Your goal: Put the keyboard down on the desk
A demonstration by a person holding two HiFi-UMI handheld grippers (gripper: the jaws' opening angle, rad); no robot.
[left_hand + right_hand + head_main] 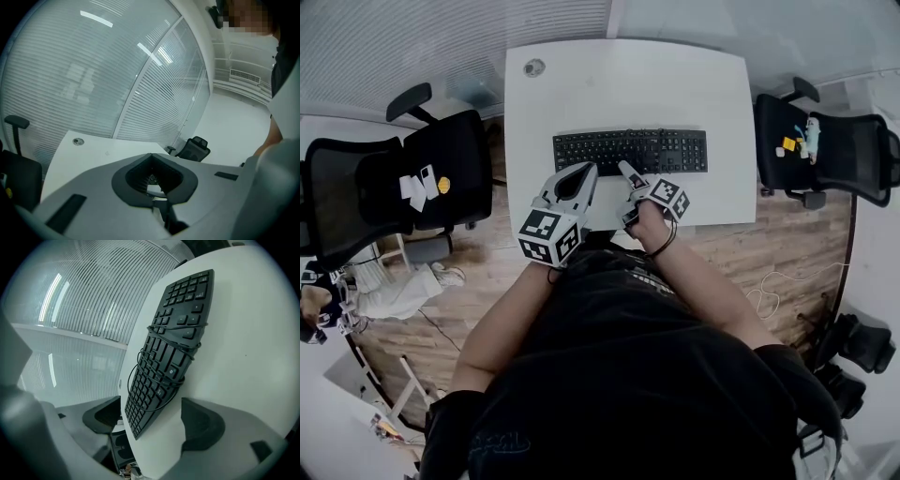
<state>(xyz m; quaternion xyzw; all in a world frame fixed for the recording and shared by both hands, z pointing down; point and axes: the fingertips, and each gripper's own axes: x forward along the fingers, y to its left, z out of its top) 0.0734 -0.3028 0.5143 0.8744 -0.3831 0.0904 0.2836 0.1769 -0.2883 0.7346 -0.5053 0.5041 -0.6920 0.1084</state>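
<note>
Judging the task all but done, we see the keyboard [630, 151] flat on the tabletop [581, 84], just ahead of our released right hand-held gripper [630, 185]; the left hand-held gripper [578, 178] is clenched, empty.

Your keyboard [630, 151] lies on the desk [581, 84], nearer your edge than the far one, with the grommet [534, 67] off in the far left corner. Your left gripper [584, 171] and right gripper [628, 178] hang side by side just on your side of it. The left chair [394, 183] and right chair [825, 150] flank the desk.
</note>
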